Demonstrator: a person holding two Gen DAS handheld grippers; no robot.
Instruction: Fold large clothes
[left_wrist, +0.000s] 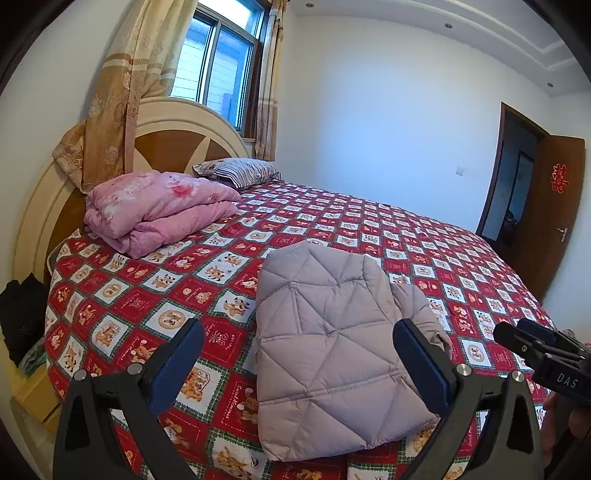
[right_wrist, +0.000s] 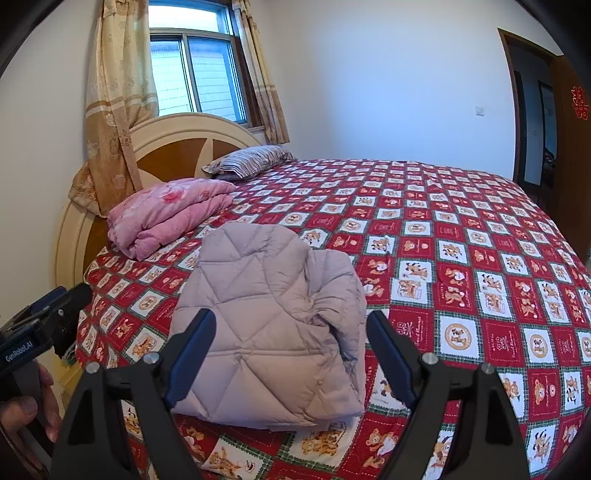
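Observation:
A pale lilac quilted down jacket lies folded into a compact bundle on the red patterned bedspread, near the bed's front edge. It also shows in the right wrist view, with a sleeve fold bulging on its right side. My left gripper is open and empty, held above the bundle's near side. My right gripper is open and empty too, framing the bundle. The right gripper's body shows at the left wrist view's right edge. The left gripper's body shows at the right wrist view's left edge.
A folded pink quilt and a striped pillow lie by the headboard. Curtains hang at the window. An open brown door stands at the right. Dark clothes sit left of the bed.

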